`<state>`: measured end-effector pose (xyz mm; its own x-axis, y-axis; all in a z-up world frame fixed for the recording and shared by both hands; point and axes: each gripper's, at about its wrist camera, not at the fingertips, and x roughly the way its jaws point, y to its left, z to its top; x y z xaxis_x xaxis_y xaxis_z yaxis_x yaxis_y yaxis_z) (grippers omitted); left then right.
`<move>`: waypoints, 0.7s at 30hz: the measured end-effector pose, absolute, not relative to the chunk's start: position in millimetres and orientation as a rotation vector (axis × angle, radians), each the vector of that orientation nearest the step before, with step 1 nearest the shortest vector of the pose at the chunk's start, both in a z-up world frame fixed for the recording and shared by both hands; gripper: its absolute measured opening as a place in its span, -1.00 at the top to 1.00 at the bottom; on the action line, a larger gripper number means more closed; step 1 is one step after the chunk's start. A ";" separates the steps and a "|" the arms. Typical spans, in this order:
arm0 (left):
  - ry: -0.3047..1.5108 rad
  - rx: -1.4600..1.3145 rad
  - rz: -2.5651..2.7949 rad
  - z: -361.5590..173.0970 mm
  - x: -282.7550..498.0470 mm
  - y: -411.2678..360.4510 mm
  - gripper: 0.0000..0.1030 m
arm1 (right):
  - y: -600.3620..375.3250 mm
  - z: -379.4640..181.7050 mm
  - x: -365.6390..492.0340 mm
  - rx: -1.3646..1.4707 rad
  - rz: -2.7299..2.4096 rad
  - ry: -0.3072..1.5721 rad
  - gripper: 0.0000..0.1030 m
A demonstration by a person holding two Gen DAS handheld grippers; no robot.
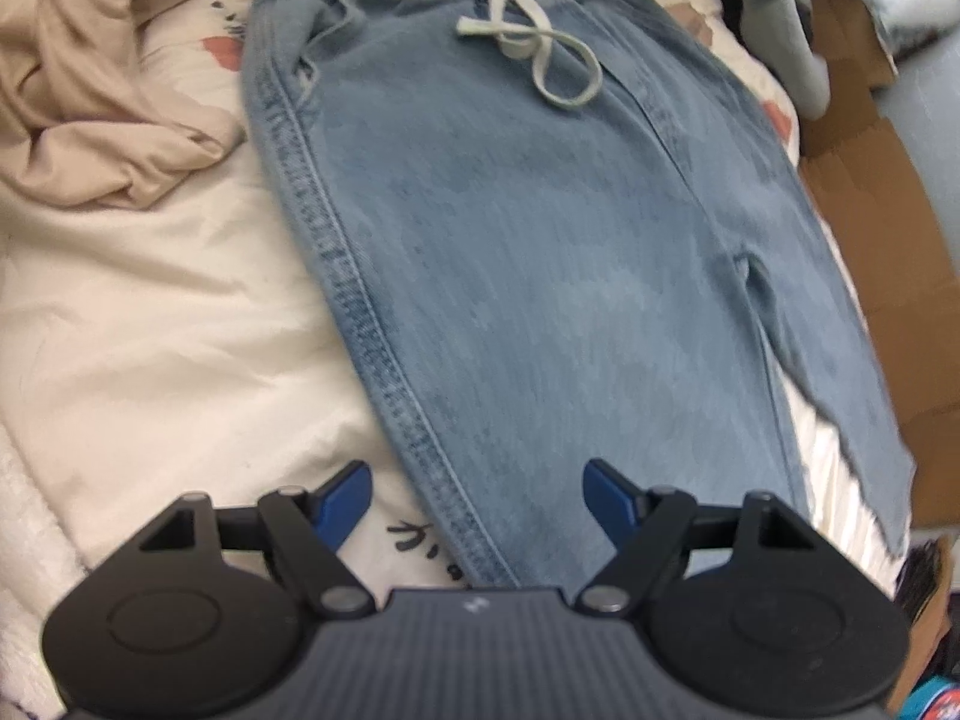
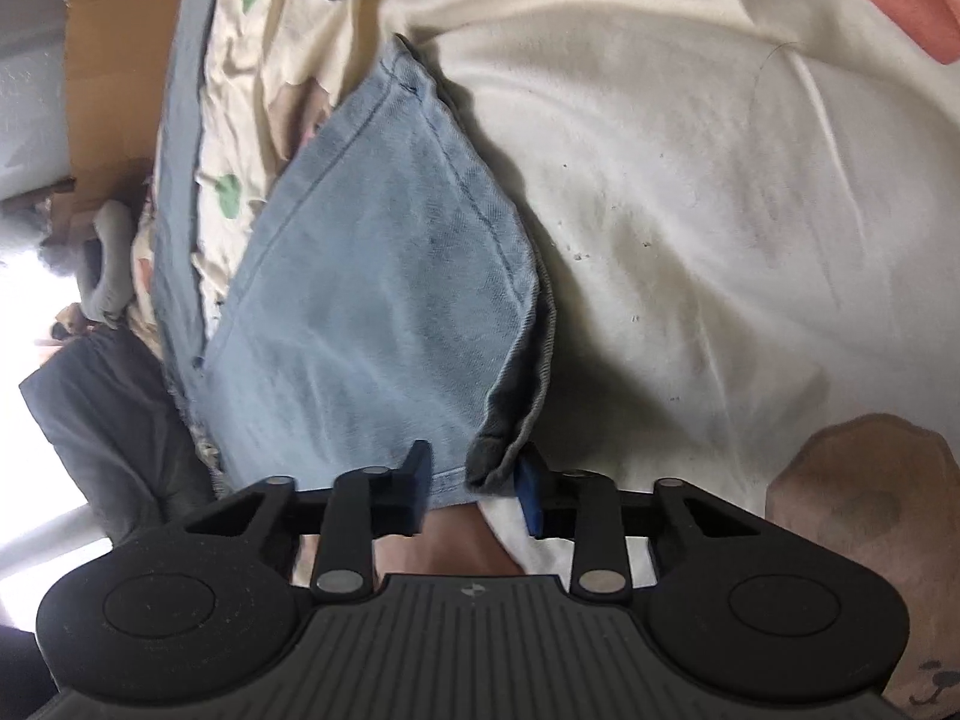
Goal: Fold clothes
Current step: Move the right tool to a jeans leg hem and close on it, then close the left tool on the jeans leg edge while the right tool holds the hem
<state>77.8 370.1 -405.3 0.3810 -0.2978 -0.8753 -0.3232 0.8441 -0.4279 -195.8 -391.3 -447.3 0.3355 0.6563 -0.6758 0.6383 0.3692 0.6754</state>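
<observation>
While left claw (image 1: 477, 501) gapes, right claw (image 2: 474, 489) straddles jeans (image 2: 372, 276) hem.

Left wrist view: looks from above, tilted forward, along the jeans (image 1: 540, 252) toward the waistband and drawstring (image 1: 528, 42) at the far end; medium range, most of the garment in frame. Cardboard (image 1: 870, 228) at right edge.

Right wrist view: much closer, facing down onto a folded jeans (image 2: 372, 276) leg end over the cream bedding (image 2: 690, 210); cardboard (image 2: 114, 60) at upper left.

Shared: jeans, bedding (image 1: 150, 330), cardboard.
</observation>
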 end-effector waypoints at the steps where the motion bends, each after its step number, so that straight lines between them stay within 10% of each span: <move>1: 1.191 -0.619 0.022 -405.6 77.5 371.6 -0.49 | -387.9 -449.0 -194.4 1.300 0.009 1.344 0.44; 5: 1.161 -0.678 0.033 -408.2 75.2 382.3 -0.44 | -383.1 -452.7 -192.5 1.281 -0.025 1.364 0.79; 12: 1.083 -0.787 0.085 -415.7 73.6 401.4 -0.10 | -393.6 -436.9 -190.2 1.243 -0.080 1.354 0.83; 16: 1.025 -0.870 0.142 -421.1 79.2 420.1 0.42 | -396.9 -417.0 -182.0 1.205 -0.076 1.335 0.83; 21: 0.964 -0.906 0.185 -420.8 91.0 440.2 0.48 | -398.7 -393.0 -172.1 1.154 -0.065 1.324 0.83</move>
